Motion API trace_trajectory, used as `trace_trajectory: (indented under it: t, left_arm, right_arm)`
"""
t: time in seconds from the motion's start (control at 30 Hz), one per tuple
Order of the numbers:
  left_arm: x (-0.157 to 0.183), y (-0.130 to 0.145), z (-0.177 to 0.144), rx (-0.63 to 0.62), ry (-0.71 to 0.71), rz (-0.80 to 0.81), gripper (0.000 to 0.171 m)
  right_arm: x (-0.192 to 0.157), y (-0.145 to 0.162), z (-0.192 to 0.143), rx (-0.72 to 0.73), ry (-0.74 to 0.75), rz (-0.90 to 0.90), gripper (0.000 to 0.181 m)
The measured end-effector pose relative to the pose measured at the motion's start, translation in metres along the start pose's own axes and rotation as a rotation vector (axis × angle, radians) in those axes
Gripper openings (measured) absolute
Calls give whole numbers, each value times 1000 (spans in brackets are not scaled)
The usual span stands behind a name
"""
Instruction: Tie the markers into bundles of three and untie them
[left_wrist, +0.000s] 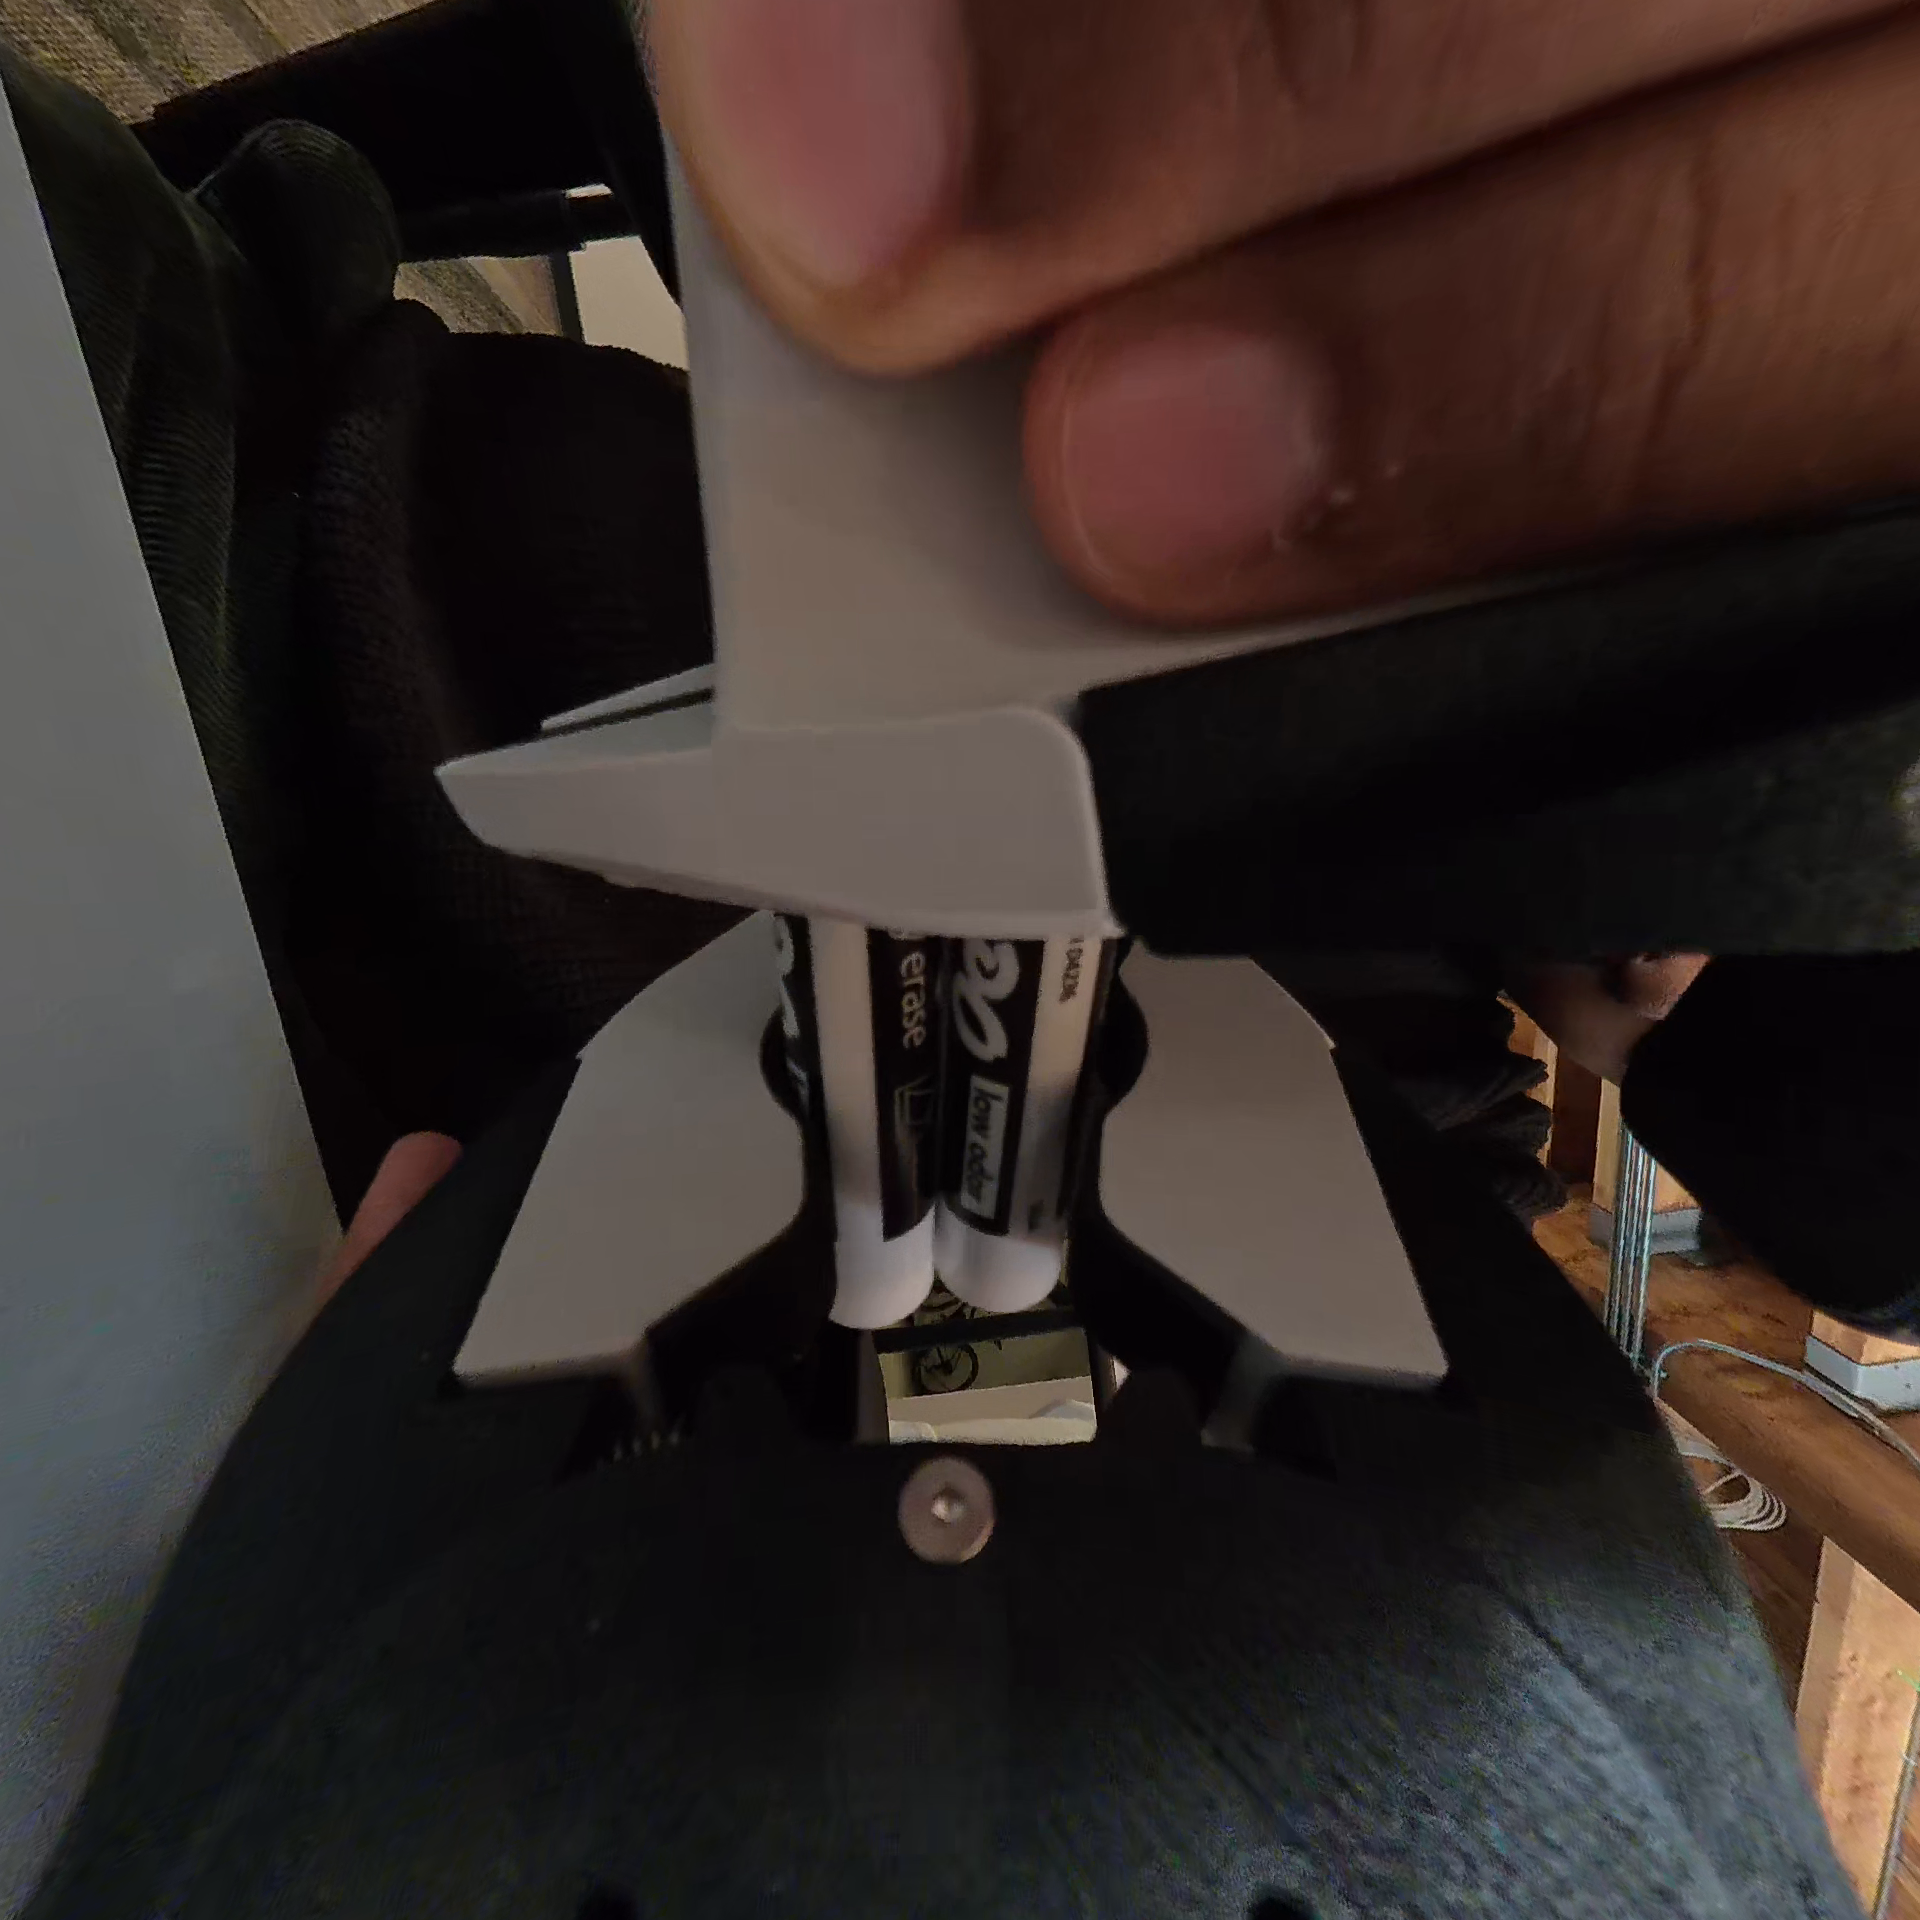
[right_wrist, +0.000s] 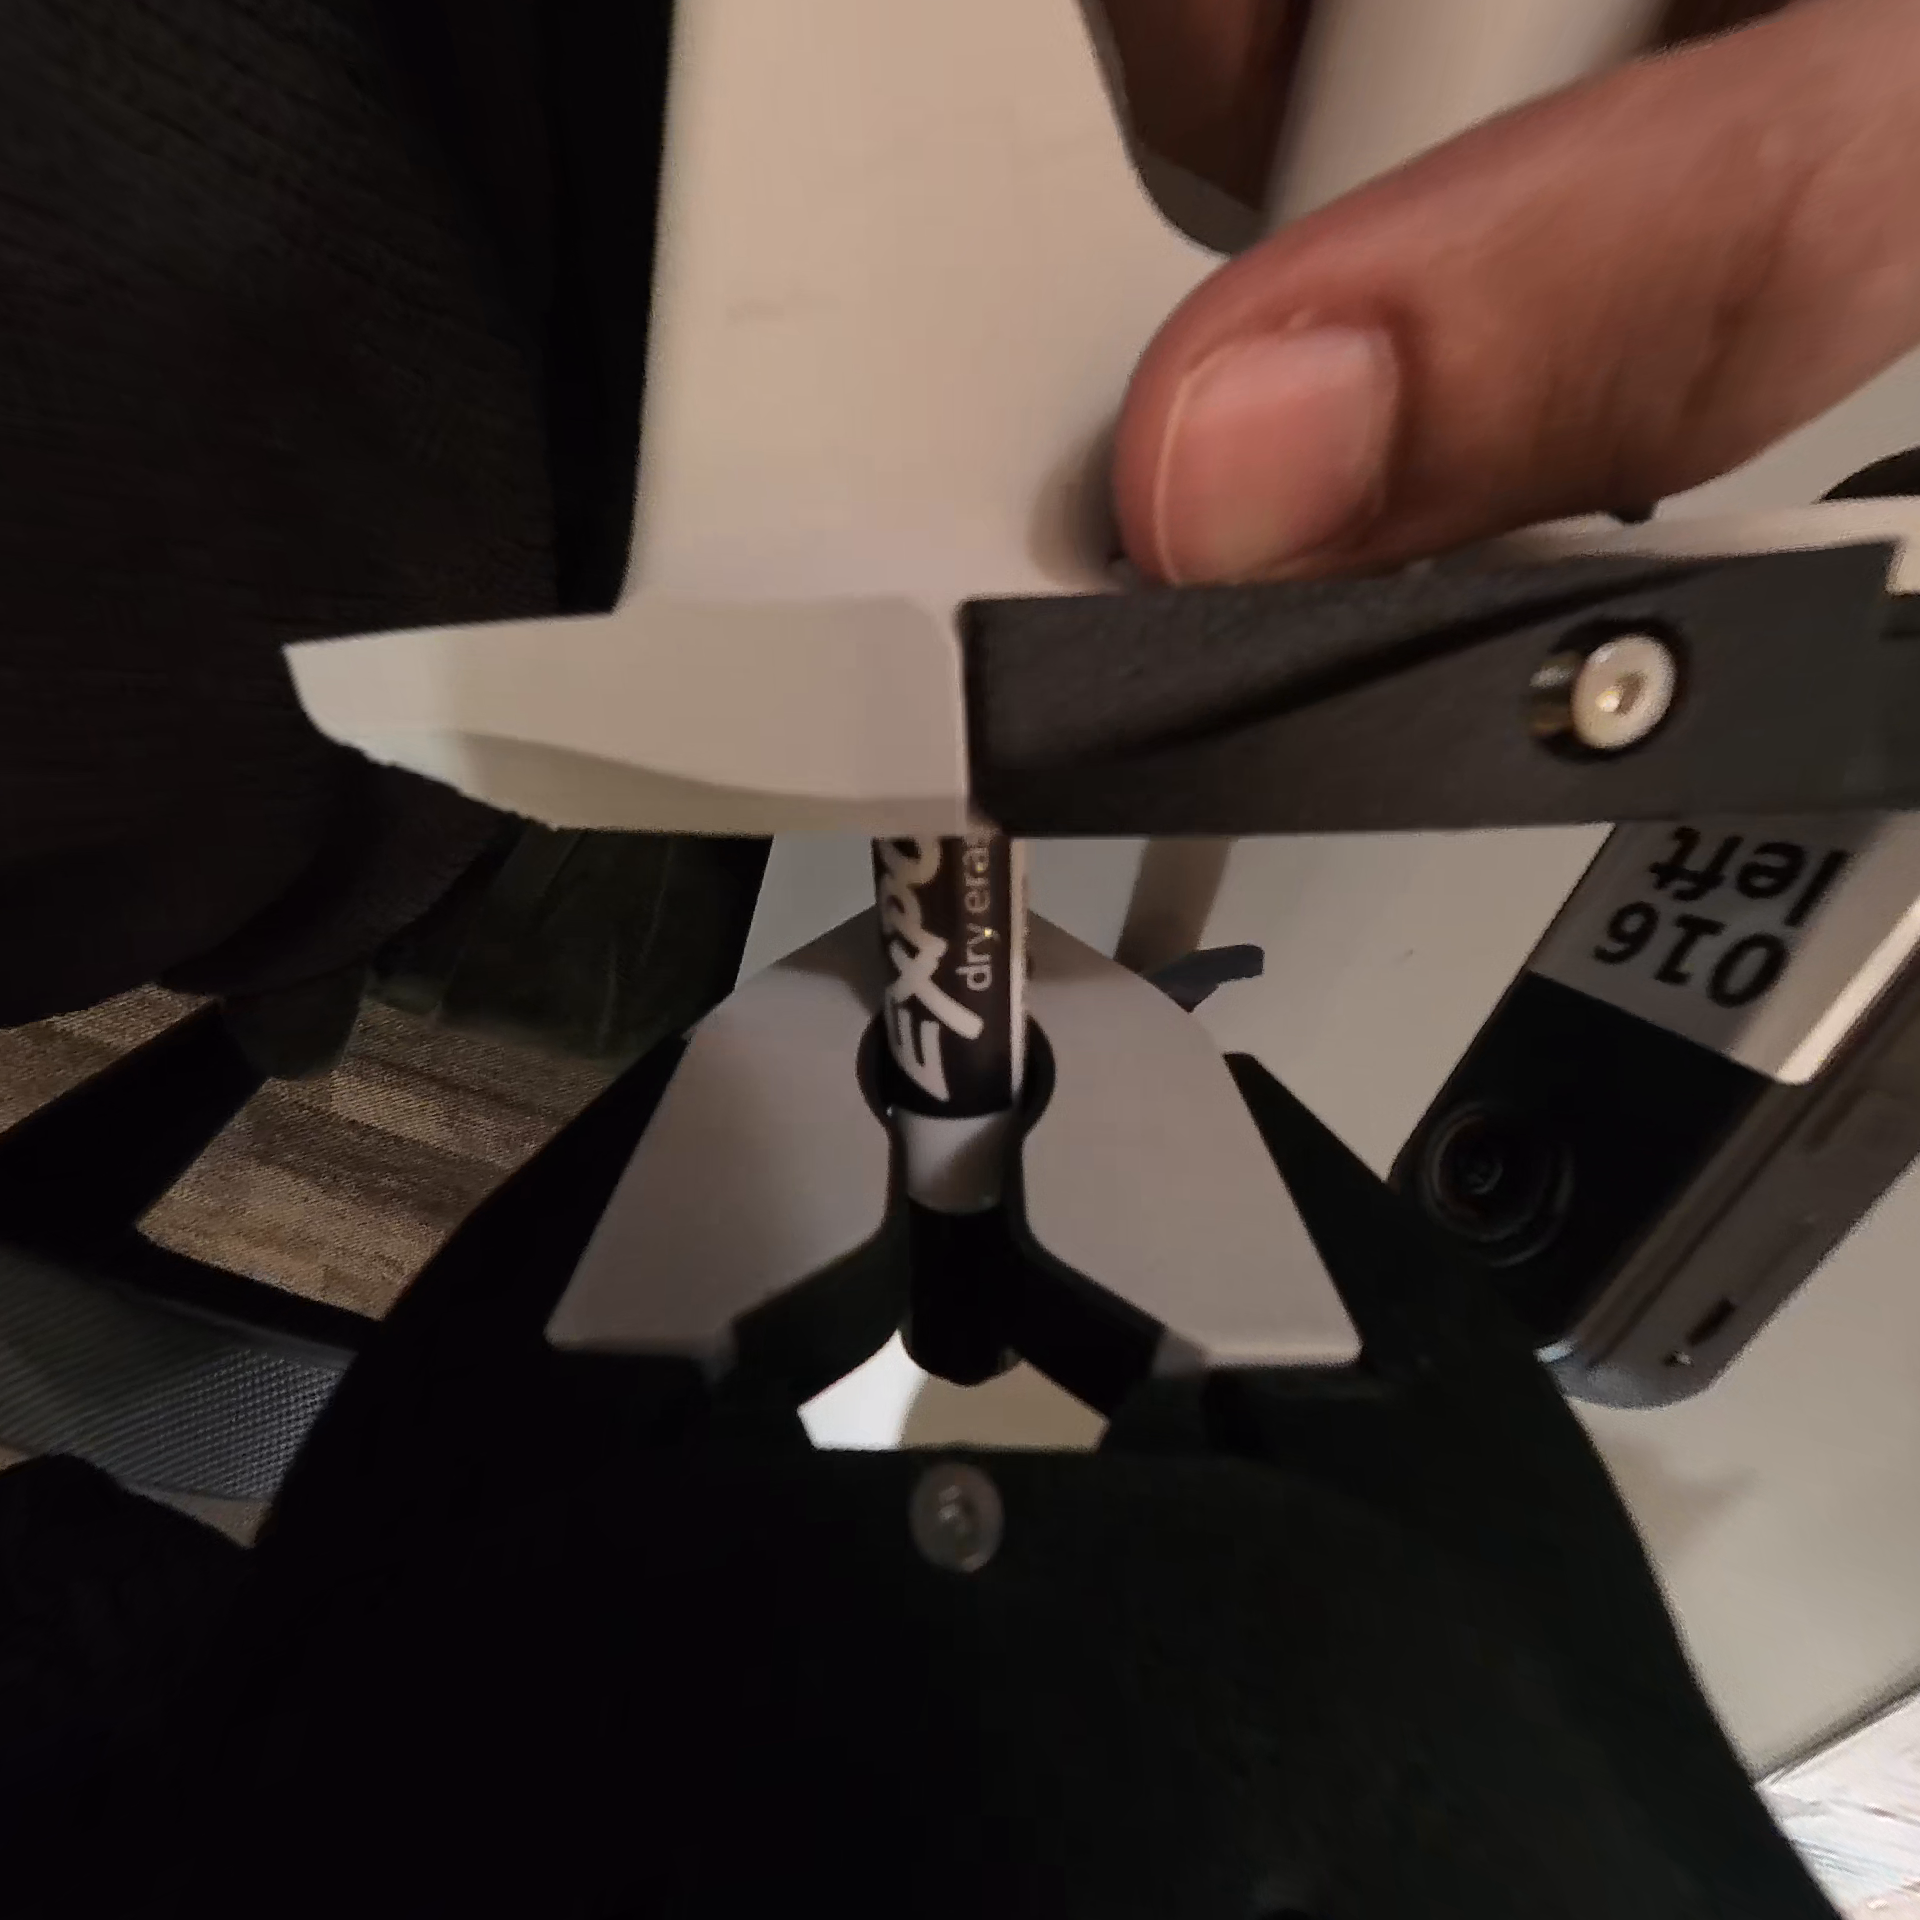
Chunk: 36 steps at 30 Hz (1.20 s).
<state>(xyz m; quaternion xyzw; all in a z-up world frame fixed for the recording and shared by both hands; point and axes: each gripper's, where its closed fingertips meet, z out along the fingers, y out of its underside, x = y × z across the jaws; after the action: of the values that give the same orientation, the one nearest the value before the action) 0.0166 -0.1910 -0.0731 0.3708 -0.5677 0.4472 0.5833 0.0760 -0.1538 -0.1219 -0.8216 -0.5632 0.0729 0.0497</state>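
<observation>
In the left wrist view, my left gripper (left_wrist: 951, 997) is shut on a bundle of white markers with black labels (left_wrist: 904, 1143). Two white ends face the camera and a third marker shows partly at the left. The markers run up behind the right gripper's grey and black body (left_wrist: 831, 810), which a hand (left_wrist: 1247, 312) holds just above. In the right wrist view, my right gripper (right_wrist: 948, 966) is shut on one black-labelled marker (right_wrist: 935, 1039). Its far end is hidden behind the left gripper's body (right_wrist: 727, 707), held by a thumb (right_wrist: 1278, 457).
Black fabric (left_wrist: 364, 623) fills the left of the left wrist view, with a wooden floor and cables (left_wrist: 1714, 1403) at the right. The right wrist view shows the left gripper's camera (right_wrist: 1507, 1174), a small dark blue strip (right_wrist: 1216, 961) on a white surface, and carpet (right_wrist: 312, 1122). The tips of one gripper are about 8 cm away from the tips of the other.
</observation>
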Motion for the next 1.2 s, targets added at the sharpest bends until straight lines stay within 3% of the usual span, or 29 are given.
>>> trace_trajectory:
  t: [1.2]
  left_arm:
    - [-8, -2, 5, -12, 17, 49, 46]
  right_arm:
    - [-10, 2, 5, -42, -82, 13, 14]
